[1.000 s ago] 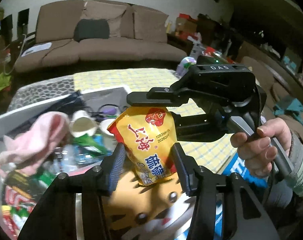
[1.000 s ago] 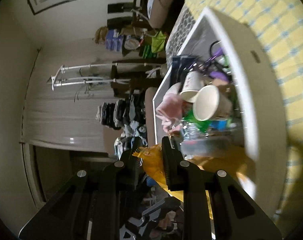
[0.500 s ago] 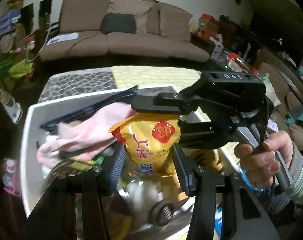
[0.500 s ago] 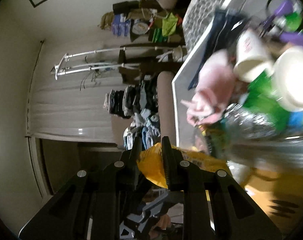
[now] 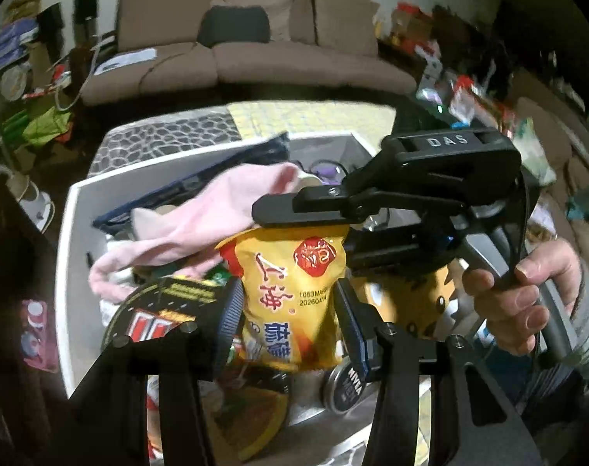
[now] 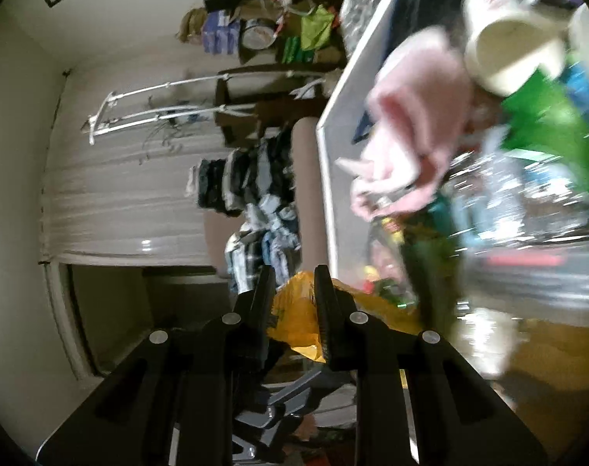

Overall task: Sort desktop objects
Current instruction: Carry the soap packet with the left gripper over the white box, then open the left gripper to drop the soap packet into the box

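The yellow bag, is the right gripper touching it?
Touching. In the right wrist view, the right gripper pinches the yellow bag between both fingers. In the left wrist view its fingers clamp the bag's top edge.
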The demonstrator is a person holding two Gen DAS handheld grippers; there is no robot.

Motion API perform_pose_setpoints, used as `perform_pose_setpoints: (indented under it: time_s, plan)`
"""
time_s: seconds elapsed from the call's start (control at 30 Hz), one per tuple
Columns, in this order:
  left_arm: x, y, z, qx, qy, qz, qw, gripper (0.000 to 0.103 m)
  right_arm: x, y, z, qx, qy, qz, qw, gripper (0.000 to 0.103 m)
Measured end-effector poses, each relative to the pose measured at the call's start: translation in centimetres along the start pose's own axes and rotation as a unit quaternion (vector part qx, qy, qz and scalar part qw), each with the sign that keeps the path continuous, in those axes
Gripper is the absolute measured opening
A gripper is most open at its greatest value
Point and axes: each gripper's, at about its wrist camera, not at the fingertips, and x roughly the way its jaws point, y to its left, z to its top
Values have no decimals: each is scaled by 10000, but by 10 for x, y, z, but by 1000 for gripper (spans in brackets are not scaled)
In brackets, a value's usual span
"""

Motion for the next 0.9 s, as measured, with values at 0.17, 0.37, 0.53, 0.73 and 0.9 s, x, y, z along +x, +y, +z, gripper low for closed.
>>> perform_pose_setpoints:
  time_s: [0.17, 0.37, 0.53, 0.73, 0.9]
  plan:
    - [36, -23, 8, 325, 474, 197, 9982, 49, -22, 1, 13, -789, -168, -1378, 9872, 20]
    - [41, -30, 0, 275, 535, 141, 9981, 63, -25, 40, 9, -2210, -102, -2874, 9319, 27]
    - [13, -31, -24, 296, 272, 559, 9976, 87, -21, 78, -19, -3427, 45, -3783, 8599, 54]
    - [-11, -38, -53, 169, 129, 887, 9958, 98, -34, 95, -59, -3905, 122, -4110, 8237, 69]
    - [-16, -49, -69, 79, 110, 1073, 9941, 103, -45, 87, -90, -4109, 116, -4396, 7986, 80]
